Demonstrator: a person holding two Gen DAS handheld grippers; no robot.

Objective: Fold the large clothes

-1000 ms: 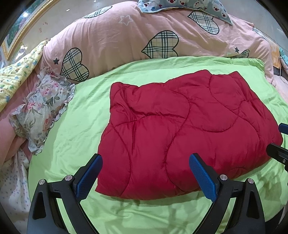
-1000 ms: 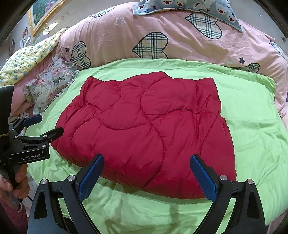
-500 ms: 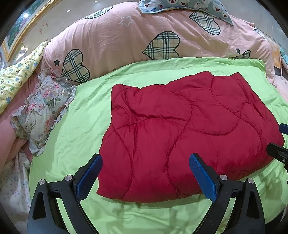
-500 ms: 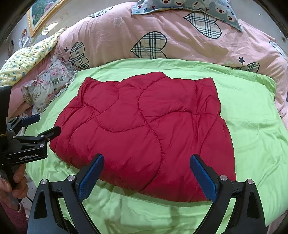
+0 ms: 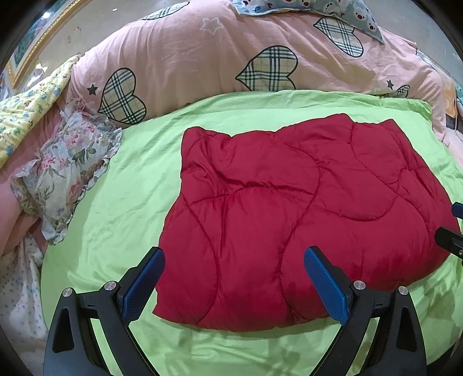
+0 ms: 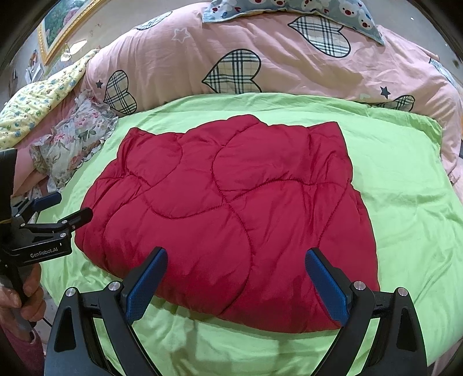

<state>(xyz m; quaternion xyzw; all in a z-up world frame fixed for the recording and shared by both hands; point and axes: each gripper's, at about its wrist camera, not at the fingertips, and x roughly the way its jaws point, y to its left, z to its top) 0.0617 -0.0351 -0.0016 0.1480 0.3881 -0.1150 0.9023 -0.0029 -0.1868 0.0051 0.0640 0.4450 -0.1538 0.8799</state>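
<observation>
A red quilted padded garment (image 5: 289, 217) lies folded into a thick rectangle on a lime green sheet (image 5: 115, 231); it also shows in the right wrist view (image 6: 231, 217). My left gripper (image 5: 234, 277) is open and empty, hovering over the garment's near edge. My right gripper (image 6: 235, 279) is open and empty over the near edge too. The left gripper also shows at the left of the right wrist view (image 6: 62, 206), open, just beside the garment's left edge. The right gripper's tips (image 5: 454, 228) show at the right edge of the left wrist view.
A pink duvet with plaid hearts (image 5: 260, 57) is piled behind the green sheet (image 6: 405, 202). A floral frilled pillow (image 5: 63, 173) lies at the left. A yellow flowered cover (image 6: 37, 101) and a bear-print pillow (image 6: 289, 8) lie farther back.
Both grippers have drifted slightly nearer the garment's near edge. The garment has not moved and both grippers stay open.
</observation>
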